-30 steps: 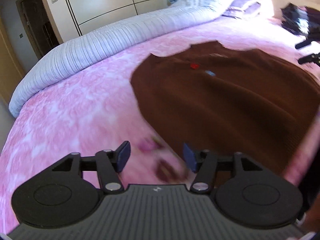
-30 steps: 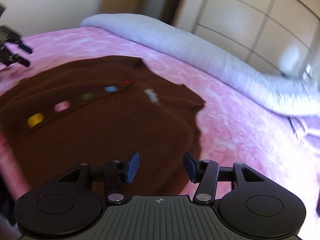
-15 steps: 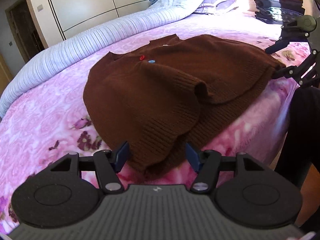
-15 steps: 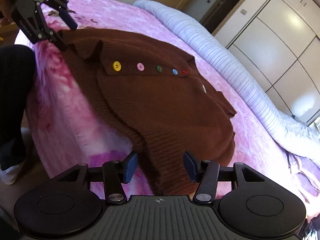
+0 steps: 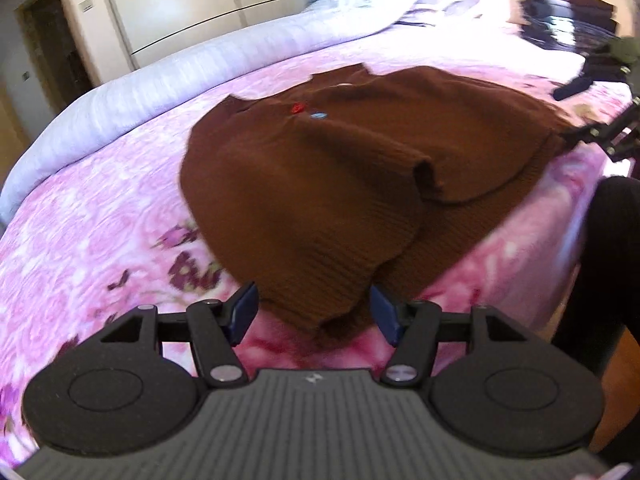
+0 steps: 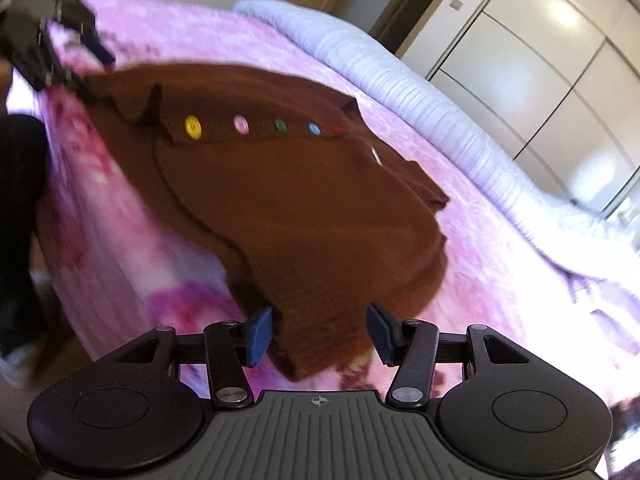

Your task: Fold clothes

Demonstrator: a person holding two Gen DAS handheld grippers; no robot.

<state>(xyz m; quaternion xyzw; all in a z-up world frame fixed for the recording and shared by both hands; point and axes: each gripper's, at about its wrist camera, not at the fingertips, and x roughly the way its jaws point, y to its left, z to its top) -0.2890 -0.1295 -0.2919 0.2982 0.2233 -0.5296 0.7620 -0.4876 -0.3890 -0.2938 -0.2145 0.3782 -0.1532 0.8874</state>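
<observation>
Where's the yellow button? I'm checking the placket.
Right wrist view, upper left: the yellow button ends the cardigan's button row, beside the pink button.

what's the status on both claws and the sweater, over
Left claw open, right claw open, each at a sleeve end. Brown cardigan flat on pink bedspread. Nothing in the way.

One cardigan (image 6: 304, 208) lies on one bed (image 6: 500, 280). Along its front run five buttons: one yellow (image 6: 193, 126), one pink (image 6: 241, 124), one green (image 6: 281, 125), one blue (image 6: 314, 129), one red (image 6: 337, 129). Beyond the cardigan sit one rolled duvet (image 6: 400, 92) and one stack of dark clothes (image 5: 568, 26).
</observation>
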